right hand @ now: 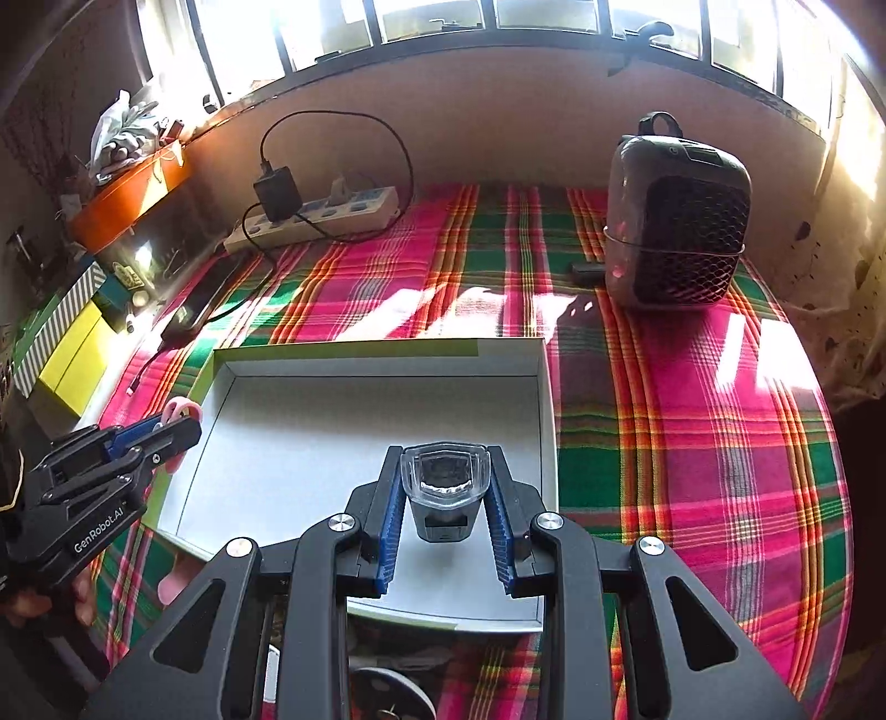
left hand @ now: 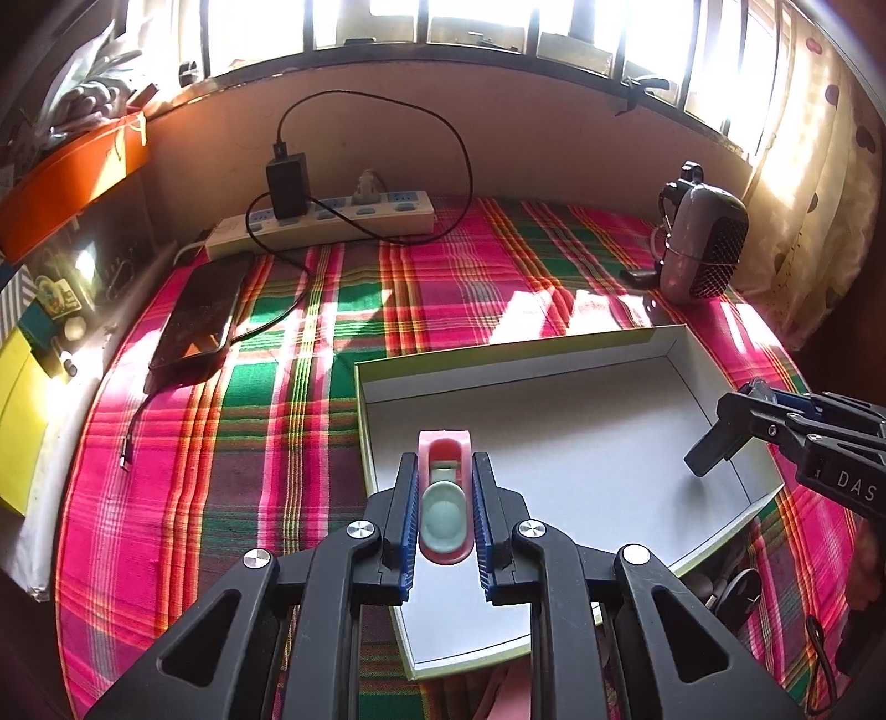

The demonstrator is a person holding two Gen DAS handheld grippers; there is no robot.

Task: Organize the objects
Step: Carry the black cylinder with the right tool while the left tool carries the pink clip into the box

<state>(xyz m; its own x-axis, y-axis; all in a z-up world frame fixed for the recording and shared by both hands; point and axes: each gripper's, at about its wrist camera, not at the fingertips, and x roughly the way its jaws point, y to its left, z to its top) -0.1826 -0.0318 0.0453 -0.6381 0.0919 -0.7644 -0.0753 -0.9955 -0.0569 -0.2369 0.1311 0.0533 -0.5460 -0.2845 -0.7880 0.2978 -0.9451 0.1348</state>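
The left gripper [left hand: 444, 501] is clamped tight on a small pink clip [left hand: 444, 487] with a pale green centre; the clip sits lengthwise between the blue pads, its tip poking out at 12 o'clock, above the near left part of an open white box [left hand: 653, 340]. In the right wrist view, the right gripper [right hand: 444, 498] is closed partway on a small dark gadget [right hand: 444, 487] with a clear, glassy top, held above the box's near edge. From that view the left gripper sits at 9 o'clock, over the box's left wall.

The box is shallow, with a grey-white floor and a green-edged rim, and lies on a desk covered with a pink, green and orange plaid cloth [left hand: 443, 266]. At 10 o'clock from the box lies a dark phone [left hand: 196, 321], with a cable trailing off it. Behind the phone, against the wall, is a white power strip [left hand: 326, 221] with a black charger [left hand: 286, 185] plugged in. At 2 o'clock stands a small grey heater [right hand: 678, 221] with a black mesh front. A sunlit barred window [left hand: 443, 22] runs along the back, with an orange box [left hand: 77, 166] at far left.
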